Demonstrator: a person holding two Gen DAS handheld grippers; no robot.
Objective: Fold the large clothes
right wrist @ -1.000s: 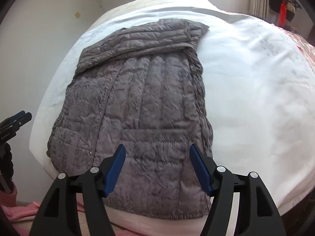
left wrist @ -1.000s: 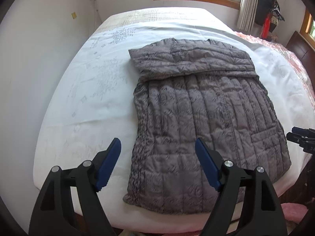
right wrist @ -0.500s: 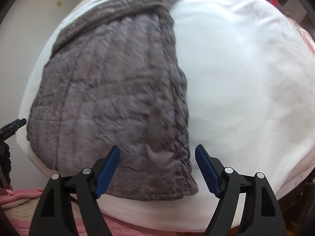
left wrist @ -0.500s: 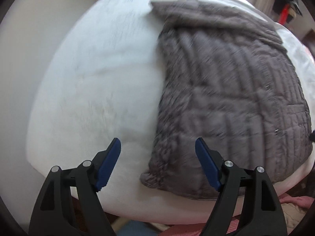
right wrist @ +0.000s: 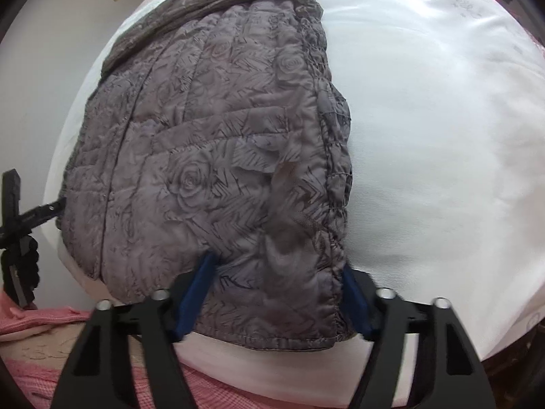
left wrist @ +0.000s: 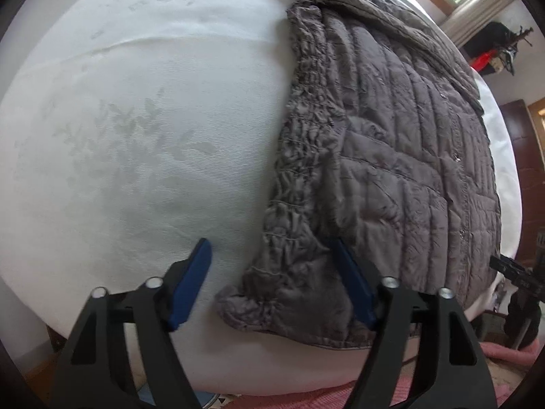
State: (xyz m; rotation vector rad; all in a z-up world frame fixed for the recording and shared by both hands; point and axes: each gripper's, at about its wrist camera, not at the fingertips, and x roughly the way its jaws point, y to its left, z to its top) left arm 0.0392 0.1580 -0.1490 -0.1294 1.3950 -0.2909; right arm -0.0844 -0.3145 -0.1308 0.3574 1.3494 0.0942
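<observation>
The left gripper (left wrist: 272, 283) pointed steeply down at the near edge of the bed, and we saw its jaws closing with the near left corner of the grey quilted jacket (left wrist: 391, 143) between them. Its left blue pad (left wrist: 190, 286) stood over bare white bedsheet (left wrist: 136, 119), apart from the fabric, while the right pad (left wrist: 352, 286) lay against the cloth; we therefore read this gripper as not yet clamped. The right gripper (right wrist: 276, 298) also pointed steeply down, its jaws closing around the jacket's near right corner. Here the left pad (right wrist: 196, 293) pushed into the quilting and the right pad (right wrist: 354, 301) sat at the gathered side seam, so the hem bulged between them; we read this as a grasp on the jacket.

The jacket lay flat on the sheet, its hem at the near edge of the mattress and its upper part folded across the far end. In the left wrist view it occupied the right half of the frame, with patterned sheet to its left. In the right wrist view it filled the left half, with plain sheet to its right. A rose print and a pocket seam showed on the fabric. A pink cloth (right wrist: 37, 320) lay below the mattress edge. The other gripper's black tip appeared at the margin of each view.
</observation>
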